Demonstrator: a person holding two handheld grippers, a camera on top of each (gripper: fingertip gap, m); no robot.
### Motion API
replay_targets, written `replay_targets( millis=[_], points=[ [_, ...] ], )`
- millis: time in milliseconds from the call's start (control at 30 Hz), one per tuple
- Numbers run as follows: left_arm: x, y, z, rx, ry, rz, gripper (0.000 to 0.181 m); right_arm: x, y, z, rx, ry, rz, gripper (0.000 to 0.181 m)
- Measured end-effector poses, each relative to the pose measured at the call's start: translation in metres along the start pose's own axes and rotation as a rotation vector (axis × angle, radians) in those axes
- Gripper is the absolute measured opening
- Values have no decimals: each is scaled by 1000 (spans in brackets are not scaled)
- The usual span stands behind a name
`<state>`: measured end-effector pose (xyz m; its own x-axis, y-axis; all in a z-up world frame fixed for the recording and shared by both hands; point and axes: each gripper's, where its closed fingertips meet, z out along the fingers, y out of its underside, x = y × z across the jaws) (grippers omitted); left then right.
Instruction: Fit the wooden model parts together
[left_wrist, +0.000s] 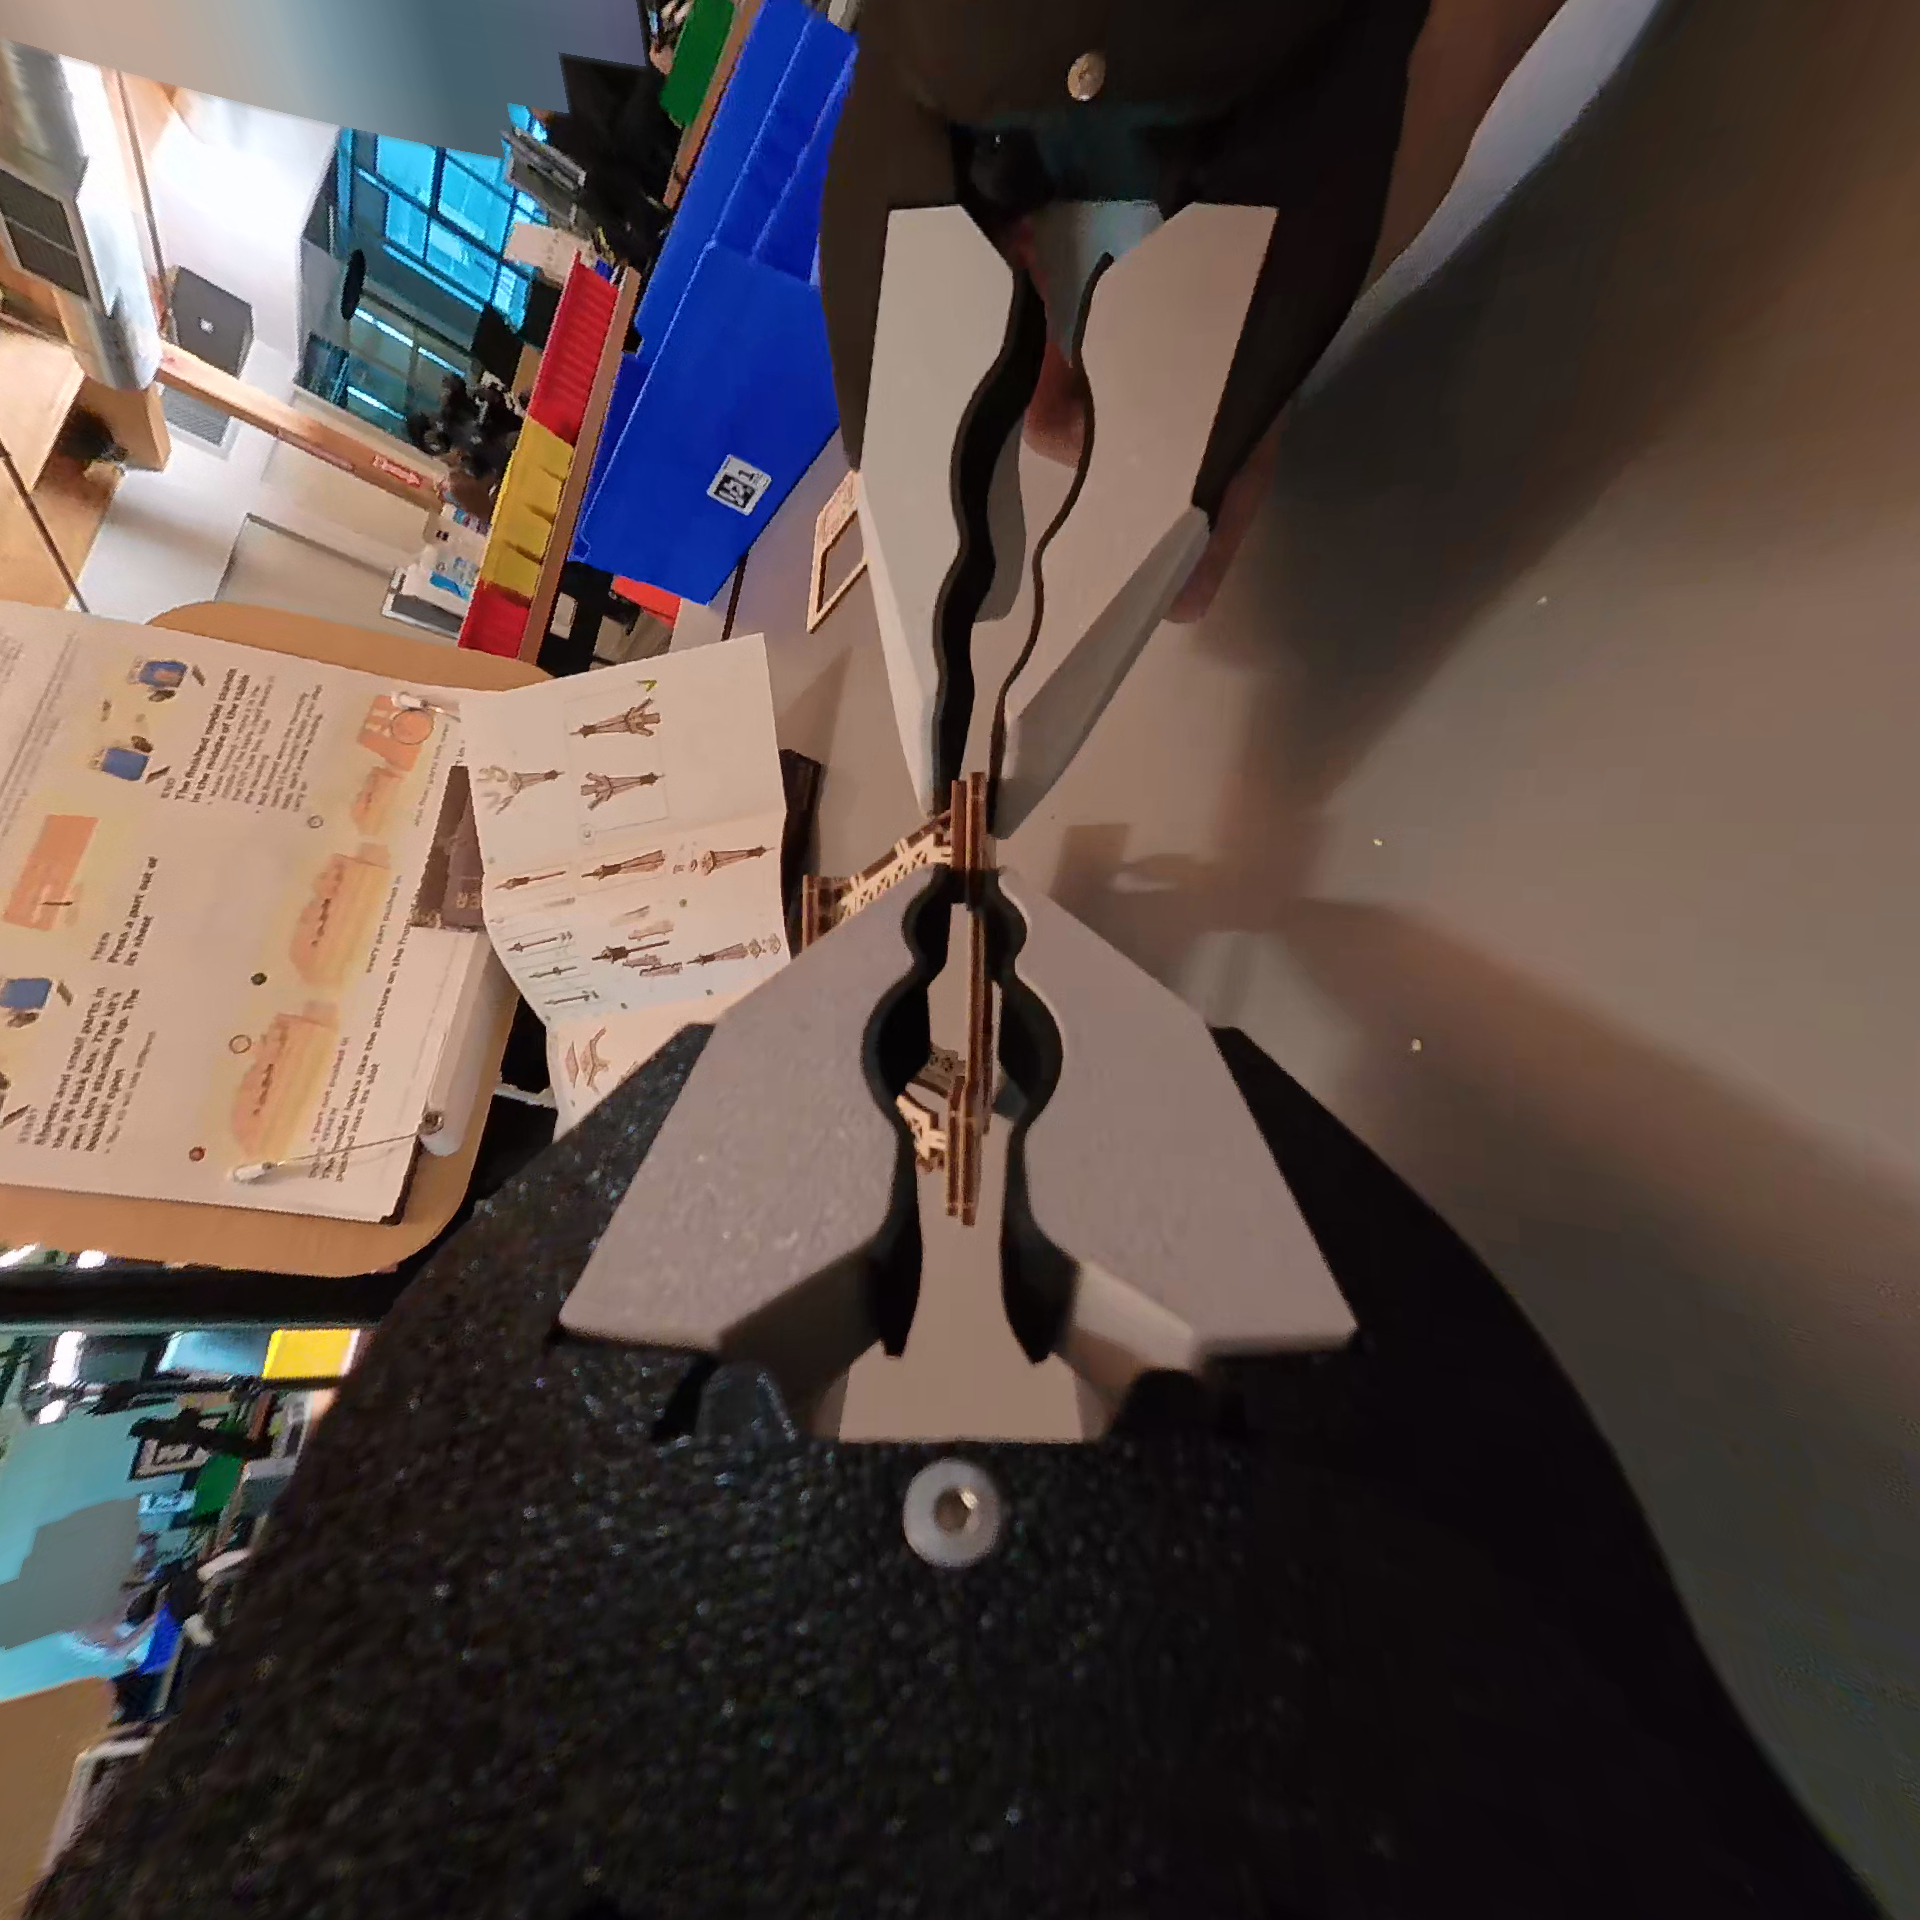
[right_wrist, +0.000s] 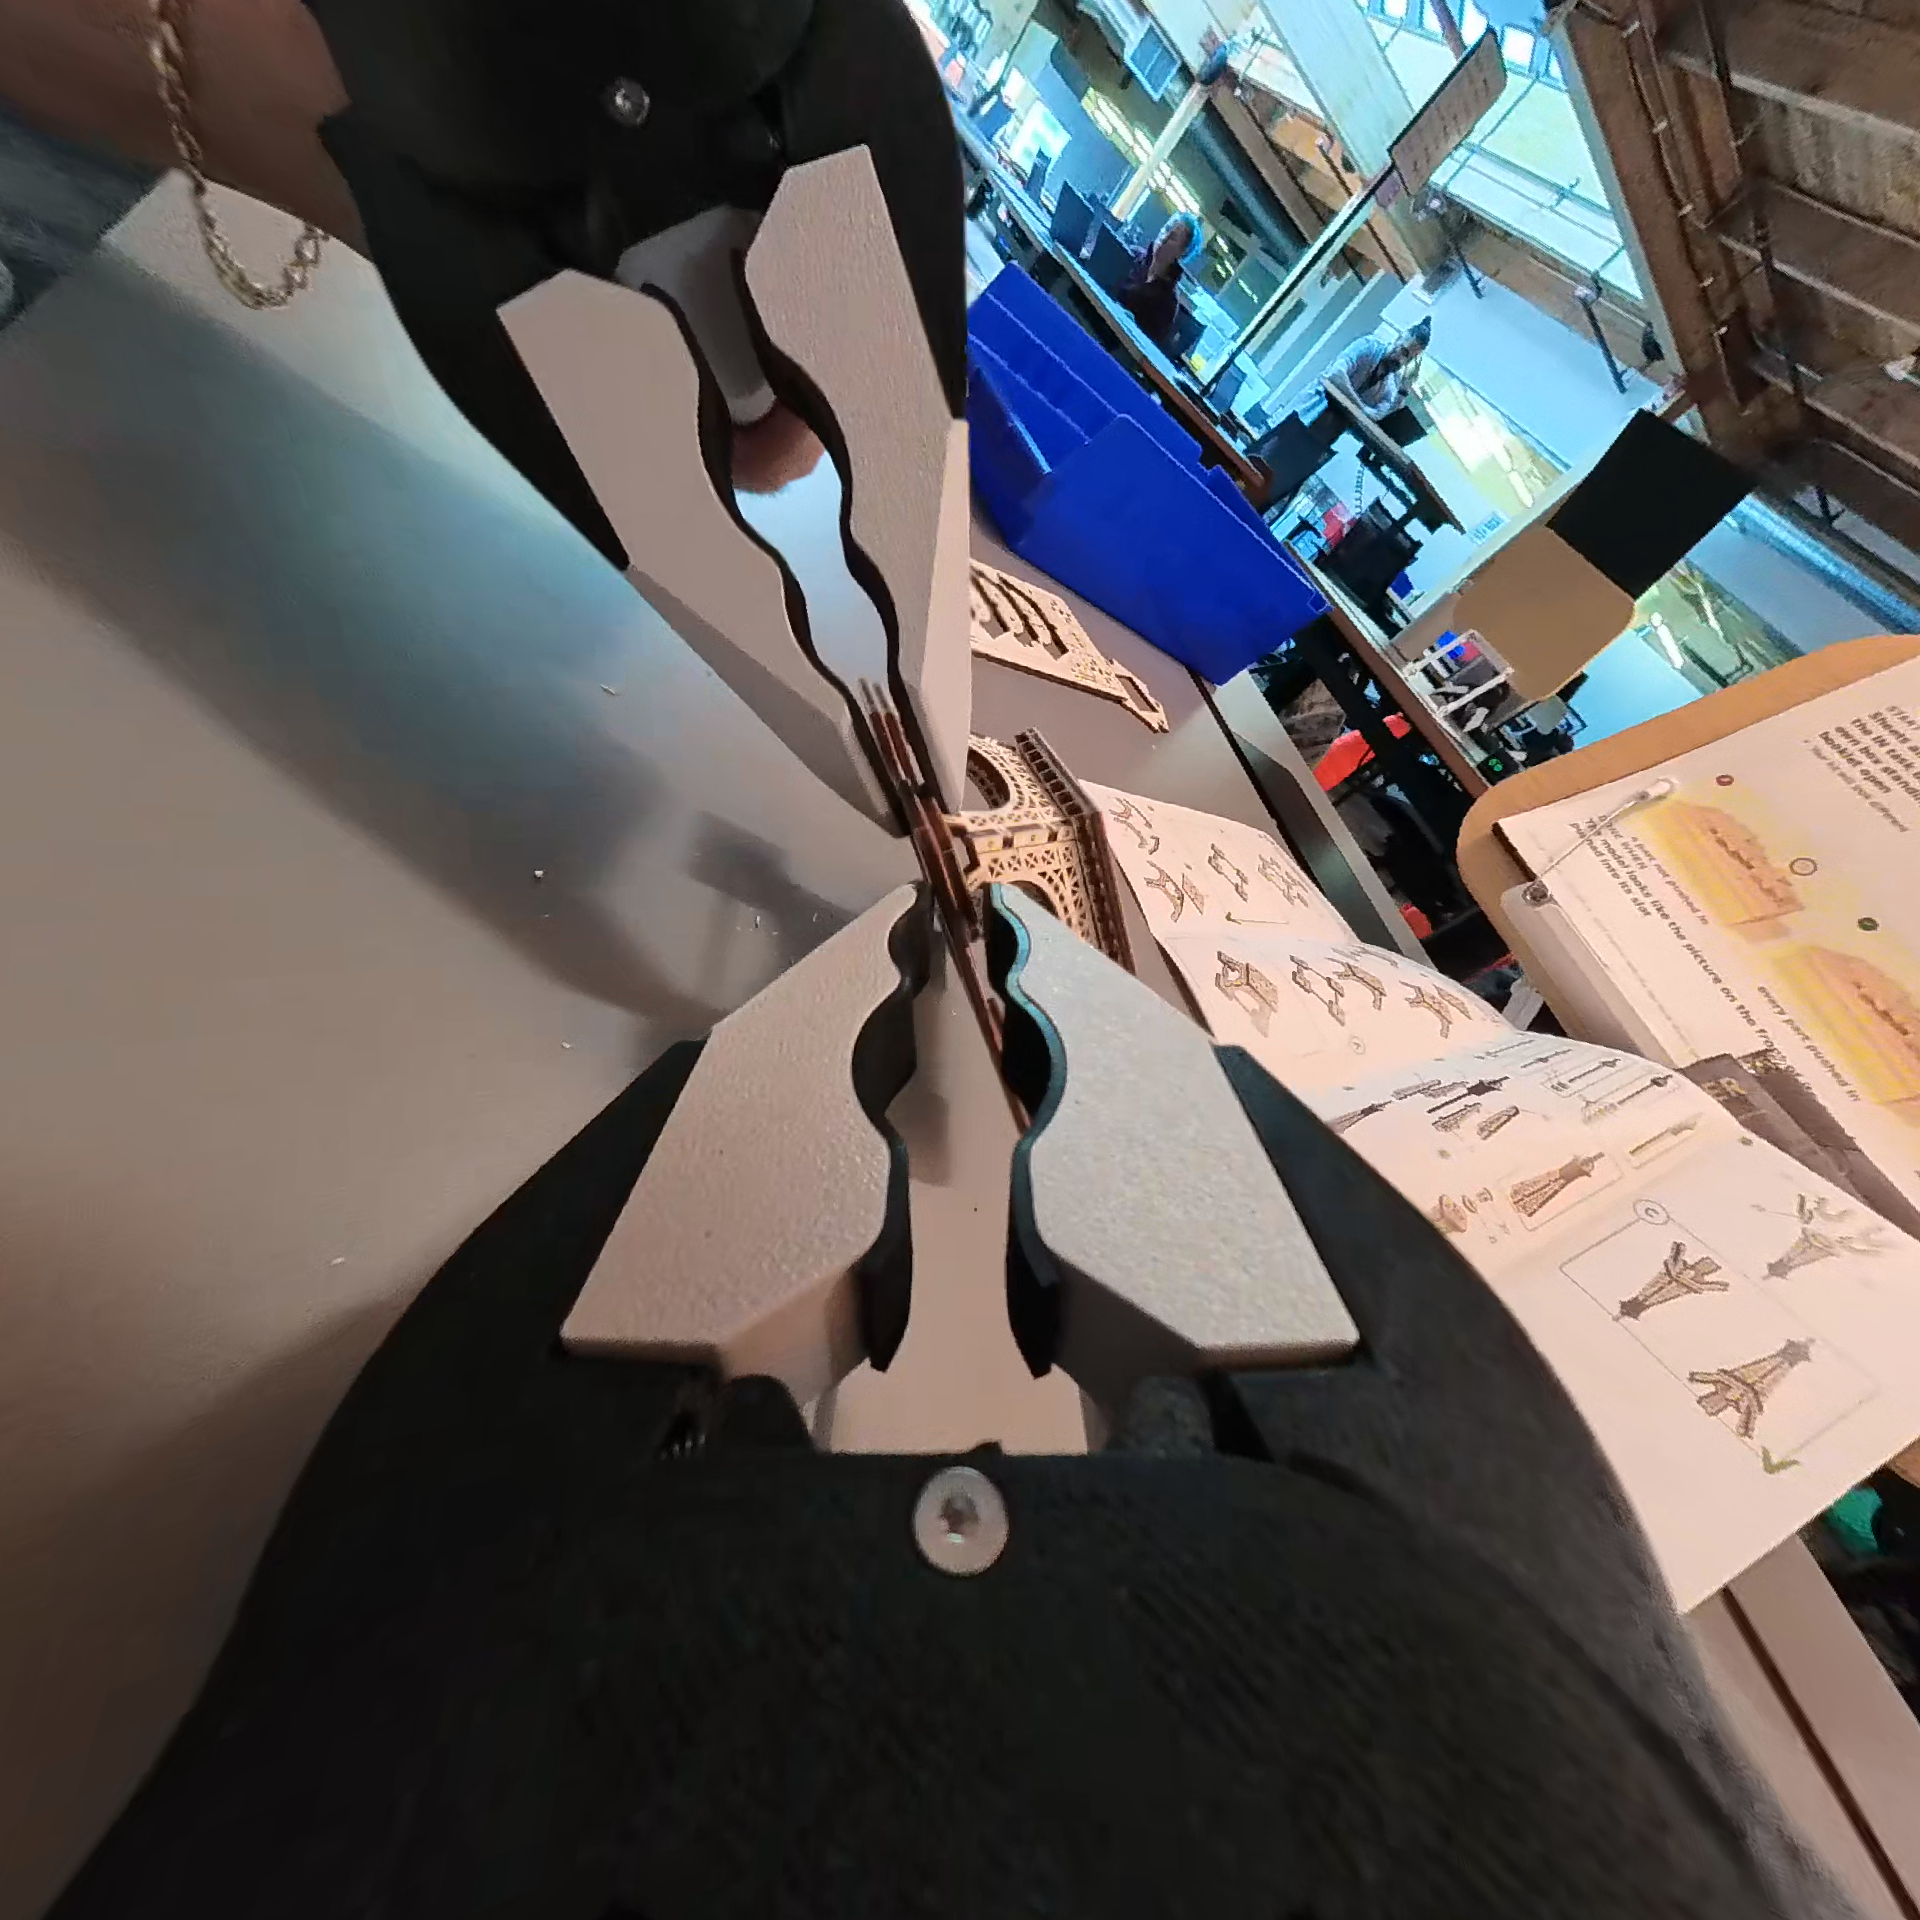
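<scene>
We are partway through the build, as far as we can judge. A lattice tower base (right_wrist: 1039, 842) with arched legs already stands assembled on the grey counter (right_wrist: 312, 831), just behind the spot where the two tools meet, and a flat cut-out sheet (right_wrist: 1049, 644) lies farther back beside the blue bins (right_wrist: 1122, 520). What is left looks like the upper section: thin layered strips (left_wrist: 971, 997) that we are now pressing together in the air above the counter, with the open instructions (left_wrist: 623, 852) lying off to the side and a second printed sheet (right_wrist: 1766, 914) clipped to a tan board.

The left hand-held gripper (left_wrist: 971, 904) is nearly closed, its grey fingers (left_wrist: 790, 1091) narrowed onto the stack of strips, which runs along the slot between them and sticks out past the tips. The right hand-held gripper (right_wrist: 951, 914) is also drawn in tight at the tips, pinching the dark edge of the same thin wooden piece (right_wrist: 940, 883) from the opposite end (the wavy inner pads leave gaps lower down, but the tips themselves meet the wood). So both tools face each other tip to tip, each clamped on the strips, with almost no gap between them.

We cannot tell whether the tabs are fully seated; the joint is hidden between the tips. Mounting this section on the base still seems to lie ahead
</scene>
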<state>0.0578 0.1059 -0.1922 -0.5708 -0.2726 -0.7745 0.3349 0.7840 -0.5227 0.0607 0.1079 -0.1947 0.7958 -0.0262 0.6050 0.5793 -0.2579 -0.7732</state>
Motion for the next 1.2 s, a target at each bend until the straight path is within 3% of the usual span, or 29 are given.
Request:
replay_targets(
  millis=[633,1200],
  points=[
    [-9,-3,-2,177,88,-105,3,5,-9,-6,45,38,-83,6],
    [-12,-6,-4,241,99,-140,3,5,-15,-8,60,67,-208,6]
  ],
)
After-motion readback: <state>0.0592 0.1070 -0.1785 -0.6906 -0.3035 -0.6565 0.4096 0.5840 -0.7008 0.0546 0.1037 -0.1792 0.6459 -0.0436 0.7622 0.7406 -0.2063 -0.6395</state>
